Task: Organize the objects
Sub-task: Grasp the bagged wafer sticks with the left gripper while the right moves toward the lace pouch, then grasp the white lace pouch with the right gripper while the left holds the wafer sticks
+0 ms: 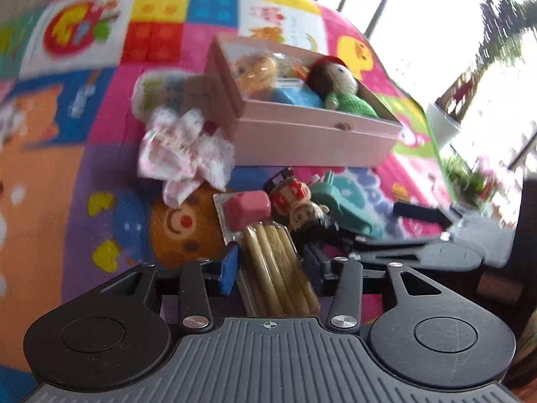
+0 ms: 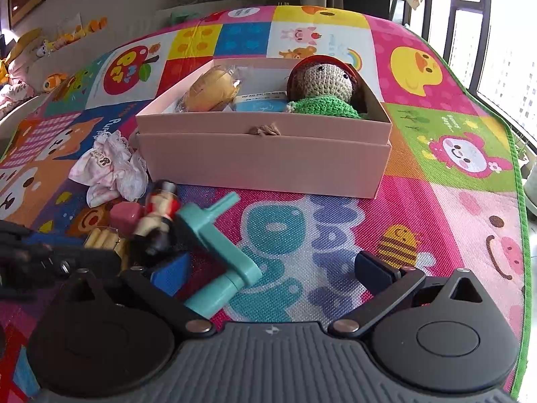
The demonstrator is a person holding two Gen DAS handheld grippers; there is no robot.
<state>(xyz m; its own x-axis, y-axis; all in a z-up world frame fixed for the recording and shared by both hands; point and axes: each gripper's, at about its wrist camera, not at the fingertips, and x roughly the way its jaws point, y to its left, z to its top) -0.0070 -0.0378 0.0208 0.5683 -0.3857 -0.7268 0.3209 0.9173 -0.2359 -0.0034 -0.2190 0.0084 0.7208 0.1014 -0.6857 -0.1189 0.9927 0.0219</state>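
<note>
- Left claw (image 1: 272, 268) pinches the biscuit packet (image 1: 278, 268); right claw (image 2: 268, 268) spread, empty
- Pink box (image 1: 315, 134) ahead, beyond the clutter; lift clear of the wooden soldier (image 1: 298, 201), then lower the packet inside

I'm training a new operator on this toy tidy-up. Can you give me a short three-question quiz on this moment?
1. True or false: the pink box is empty.
2. Which gripper has the biscuit pack between its fingers: A left, B right?
3. Fill in: the right gripper's jaws are ____, nearest the teal toy.

Key: 1 false, the crochet doll lies inside; 2 A; 3 open.
</note>
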